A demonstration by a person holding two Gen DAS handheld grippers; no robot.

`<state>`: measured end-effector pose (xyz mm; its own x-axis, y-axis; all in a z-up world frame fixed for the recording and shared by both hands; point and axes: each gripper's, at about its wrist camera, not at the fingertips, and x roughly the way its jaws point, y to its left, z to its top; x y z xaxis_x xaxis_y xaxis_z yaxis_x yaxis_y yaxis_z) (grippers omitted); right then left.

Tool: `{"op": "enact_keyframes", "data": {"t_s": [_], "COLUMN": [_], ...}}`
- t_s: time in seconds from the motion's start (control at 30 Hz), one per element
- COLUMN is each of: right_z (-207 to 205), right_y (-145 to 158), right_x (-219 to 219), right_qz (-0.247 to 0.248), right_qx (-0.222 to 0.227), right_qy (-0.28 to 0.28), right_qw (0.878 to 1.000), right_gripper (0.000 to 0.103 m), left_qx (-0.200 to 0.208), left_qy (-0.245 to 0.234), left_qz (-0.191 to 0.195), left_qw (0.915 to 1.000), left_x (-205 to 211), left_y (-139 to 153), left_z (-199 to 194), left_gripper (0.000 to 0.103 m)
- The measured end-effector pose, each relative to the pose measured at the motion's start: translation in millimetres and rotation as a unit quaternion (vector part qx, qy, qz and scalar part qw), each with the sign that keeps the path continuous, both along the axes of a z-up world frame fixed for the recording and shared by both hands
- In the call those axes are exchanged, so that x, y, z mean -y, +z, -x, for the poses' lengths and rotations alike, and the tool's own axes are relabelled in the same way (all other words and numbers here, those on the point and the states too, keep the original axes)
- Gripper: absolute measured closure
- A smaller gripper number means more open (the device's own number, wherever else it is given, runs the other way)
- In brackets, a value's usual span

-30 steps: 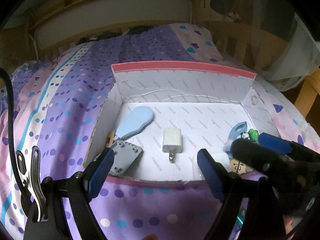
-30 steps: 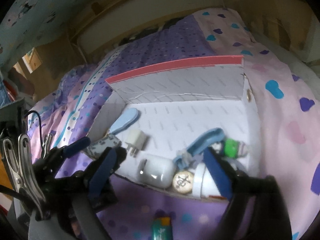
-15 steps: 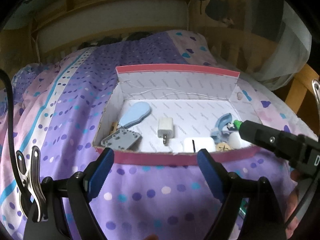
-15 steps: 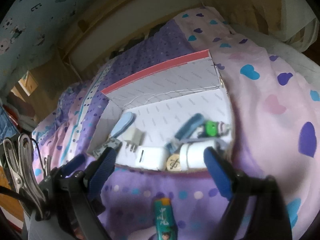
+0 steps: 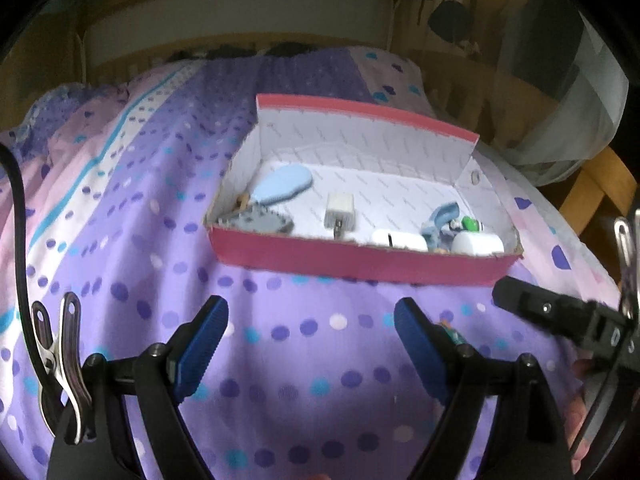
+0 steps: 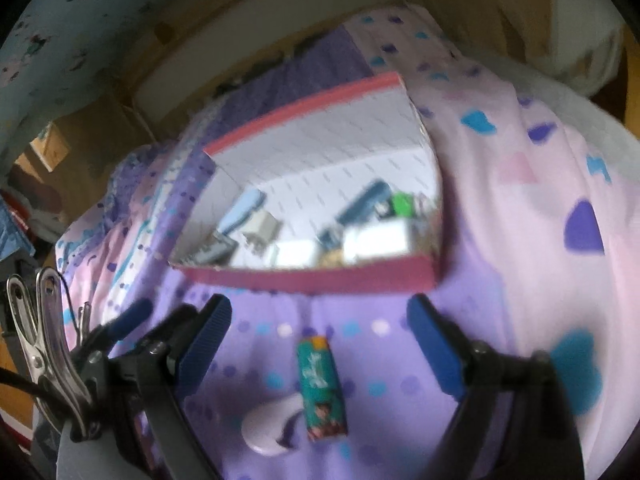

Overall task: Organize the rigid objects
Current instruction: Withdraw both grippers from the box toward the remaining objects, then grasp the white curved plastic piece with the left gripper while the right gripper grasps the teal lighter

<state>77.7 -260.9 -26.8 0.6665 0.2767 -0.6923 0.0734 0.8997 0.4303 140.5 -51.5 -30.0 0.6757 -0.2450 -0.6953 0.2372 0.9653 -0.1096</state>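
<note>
Judging by the pink-rimmed box [image 5: 362, 258] ahead of both claws, already holding a charger plug [image 5: 340, 214], a blue brush [image 5: 282, 184] and other bits, most sorting looks done, while a green tube [image 6: 322, 390] and a white piece [image 6: 272, 428] lie on the bed between the right claw's [image 6: 320, 344] spread, empty jaws; the left claw [image 5: 312, 344], angled downward, is likewise released.

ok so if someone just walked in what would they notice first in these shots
The red-edged cardboard box sits in the middle of a purple dotted bedspread, already holding small things like a white charger plug and a light blue oval piece. Nearer, a green lighter lies loose on the cover beside a white rounded object, between the open jaws of the right gripper.
</note>
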Motion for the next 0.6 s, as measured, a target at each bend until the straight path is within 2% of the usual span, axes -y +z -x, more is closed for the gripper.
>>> {"op": "enact_keyframes", "data": {"t_s": [0.13, 0.23, 0.43, 0.6], "right_z": [3, 9, 17, 7], "right_y": [-13, -13, -14, -24], "right_x": [16, 21, 14, 8], "right_qz": [-0.044, -0.057, -0.045, -0.031], "right_qx": [-0.032, -0.031, -0.042, -0.072], "right_qy": [-0.018, -0.02, -0.006, 0.002], "right_qw": [0.998, 0.998, 0.998, 0.997], "right_gripper": [0.012, 0.012, 0.012, 0.012], "left_qx": [-0.016, -0.028, -0.075, -0.058], "left_qy": [-0.019, -0.049, -0.094, -0.115], "left_qz": [-0.001, 0.011, 0.049, 0.046], "left_qw": [0.9997, 0.9983, 0.9916, 0.9906], "left_x": [2, 5, 8, 14], "left_y": [-4, -6, -14, -9], "left_z": [8, 14, 18, 25], "left_gripper": [0.015, 0.015, 0.016, 0.024]}}
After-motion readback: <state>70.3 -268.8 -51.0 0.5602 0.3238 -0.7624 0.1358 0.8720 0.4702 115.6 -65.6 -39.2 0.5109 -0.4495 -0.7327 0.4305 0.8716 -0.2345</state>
